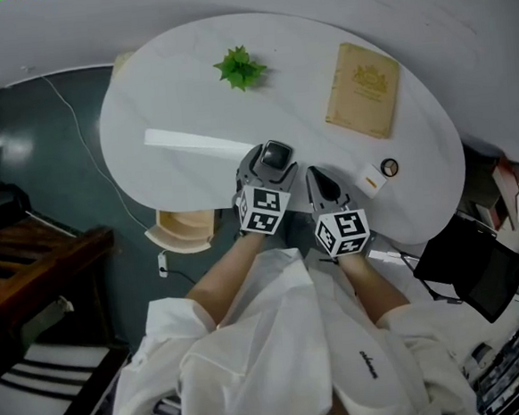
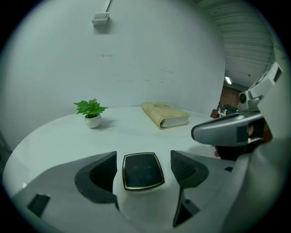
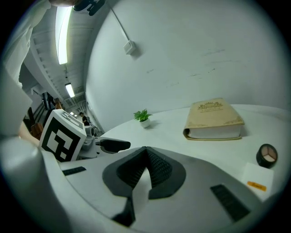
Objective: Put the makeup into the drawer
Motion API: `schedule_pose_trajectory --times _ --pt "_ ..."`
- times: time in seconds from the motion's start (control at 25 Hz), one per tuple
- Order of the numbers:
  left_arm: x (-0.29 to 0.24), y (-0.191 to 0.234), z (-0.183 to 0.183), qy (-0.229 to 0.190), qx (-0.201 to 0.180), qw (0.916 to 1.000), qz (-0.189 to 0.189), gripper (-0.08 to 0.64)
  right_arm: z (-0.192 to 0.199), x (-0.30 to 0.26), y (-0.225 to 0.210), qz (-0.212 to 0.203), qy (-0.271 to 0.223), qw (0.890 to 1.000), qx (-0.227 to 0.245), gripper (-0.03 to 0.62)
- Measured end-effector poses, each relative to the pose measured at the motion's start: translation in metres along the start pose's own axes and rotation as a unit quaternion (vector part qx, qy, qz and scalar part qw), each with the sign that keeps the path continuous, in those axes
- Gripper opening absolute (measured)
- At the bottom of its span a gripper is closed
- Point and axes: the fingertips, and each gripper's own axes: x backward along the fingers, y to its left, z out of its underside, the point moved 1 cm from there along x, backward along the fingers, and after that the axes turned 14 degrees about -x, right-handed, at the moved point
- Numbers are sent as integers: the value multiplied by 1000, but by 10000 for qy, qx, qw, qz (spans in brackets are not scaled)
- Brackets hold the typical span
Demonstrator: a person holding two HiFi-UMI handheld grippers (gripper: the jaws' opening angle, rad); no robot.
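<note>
Clearly the step in hand is the carry. The left gripper (image 1: 270,162) has its jaws drawn in on a squarish black makeup compact with a thin gold rim (image 2: 142,170), which sits tilted between the pads low in the left gripper view, apparently pinched by its pale sides. The right gripper (image 3: 145,160) has its jaws pressed together on nothing, just right of the left one in the head view.

To do this well, I would keep the pinch firm and the compact level, swing it toward the lower left of the head view, where the pale wooden drawer (image 1: 186,231) shows open under the rim of the white oval table (image 1: 179,92), and let go only once it is low inside.

Both grippers are near the table's lower edge, so the way to the drawer looks short and free. The beige hardback book (image 1: 363,89) and small green potted plant (image 1: 240,67) lie well apart, toward the top. A small round open compact (image 1: 389,167) and a little white box (image 1: 372,181) wait near the right gripper.
</note>
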Motion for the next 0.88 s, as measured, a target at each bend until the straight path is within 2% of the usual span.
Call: schedule_pose_trajectory --times 0.4,0.88 --pt "-22 -4 28 420 124 9990 -23 359 15 -15 -5 -10 172 9999 6 17" --pt "-25 -6 29 519 79 9985 -121 344 14 -13 -9 -75 204 9998 53 17"
